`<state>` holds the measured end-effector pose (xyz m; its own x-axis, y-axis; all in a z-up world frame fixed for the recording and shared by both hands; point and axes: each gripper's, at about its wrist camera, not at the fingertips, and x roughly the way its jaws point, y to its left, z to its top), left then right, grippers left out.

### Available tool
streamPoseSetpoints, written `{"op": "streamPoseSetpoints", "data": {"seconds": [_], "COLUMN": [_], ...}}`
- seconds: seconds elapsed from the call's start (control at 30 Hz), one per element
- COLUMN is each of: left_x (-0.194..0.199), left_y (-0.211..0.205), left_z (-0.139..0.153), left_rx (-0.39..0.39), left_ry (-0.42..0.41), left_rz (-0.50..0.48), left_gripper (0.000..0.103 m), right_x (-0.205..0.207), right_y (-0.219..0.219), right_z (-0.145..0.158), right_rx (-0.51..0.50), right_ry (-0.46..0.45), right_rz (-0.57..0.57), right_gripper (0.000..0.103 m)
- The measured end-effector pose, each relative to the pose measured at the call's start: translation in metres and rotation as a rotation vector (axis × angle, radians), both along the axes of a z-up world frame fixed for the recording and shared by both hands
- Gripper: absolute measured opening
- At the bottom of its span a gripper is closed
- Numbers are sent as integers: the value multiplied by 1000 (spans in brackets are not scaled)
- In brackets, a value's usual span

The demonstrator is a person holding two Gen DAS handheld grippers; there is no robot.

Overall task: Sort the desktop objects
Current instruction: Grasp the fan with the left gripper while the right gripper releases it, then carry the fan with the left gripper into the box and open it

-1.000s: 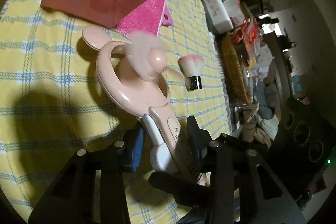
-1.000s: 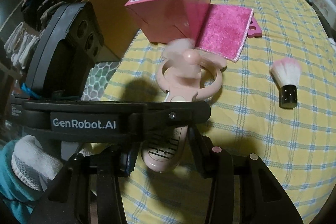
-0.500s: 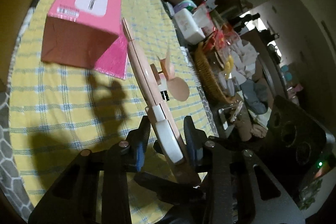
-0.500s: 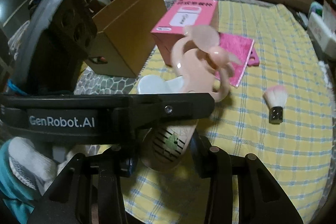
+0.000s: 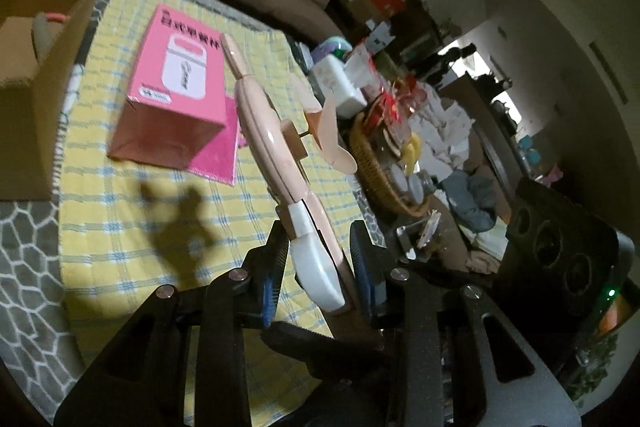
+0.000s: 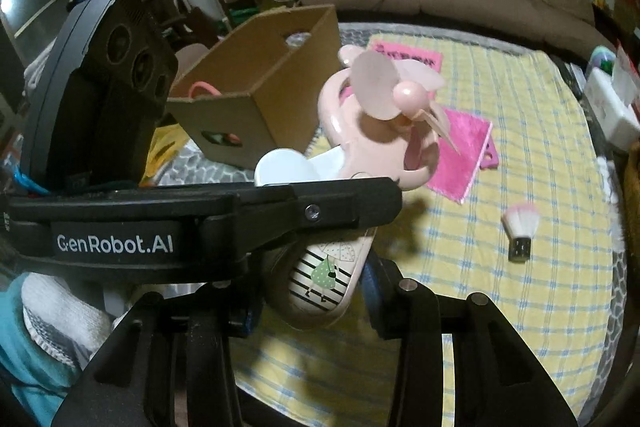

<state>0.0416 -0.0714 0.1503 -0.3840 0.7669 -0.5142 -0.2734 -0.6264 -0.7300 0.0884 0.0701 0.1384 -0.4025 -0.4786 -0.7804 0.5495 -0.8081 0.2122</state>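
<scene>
pink fan lifted clear of the yellow cloth

cardboard box (image 6: 256, 95) stands at left, open-topped. a second ago the pink fan (image 6: 376, 131) lay on the yellow cloth (image 6: 540, 155); now it hangs above it, handle pinched narrowly by both the left gripper (image 5: 318, 263) and the right gripper (image 6: 316, 291). likely headed for the box. the brush (image 6: 520, 231) still waits at right.

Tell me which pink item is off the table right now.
The pink handheld fan, gripped by both tools; the pink box, cloth and brush lie on the tablecloth.
</scene>
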Motion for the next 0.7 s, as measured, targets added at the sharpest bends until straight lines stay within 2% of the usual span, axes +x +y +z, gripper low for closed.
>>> {"op": "streamPoseSetpoints", "data": {"seconds": [0.3,0.7], "left_x": [-6,-43], "left_y": [-54,-128], "left_z": [31,62], "left_rx": [-10,-116], "left_ry": [56,106], "left_rz": [79,181], "left_gripper": [30,29], "right_x": [-9,-61], "right_y": [-51,-135], "right_z": [34,54], "right_rx": [0,-37], "right_ry": [55,57], "right_rz": [64,131], "right_gripper": [41,42]}}
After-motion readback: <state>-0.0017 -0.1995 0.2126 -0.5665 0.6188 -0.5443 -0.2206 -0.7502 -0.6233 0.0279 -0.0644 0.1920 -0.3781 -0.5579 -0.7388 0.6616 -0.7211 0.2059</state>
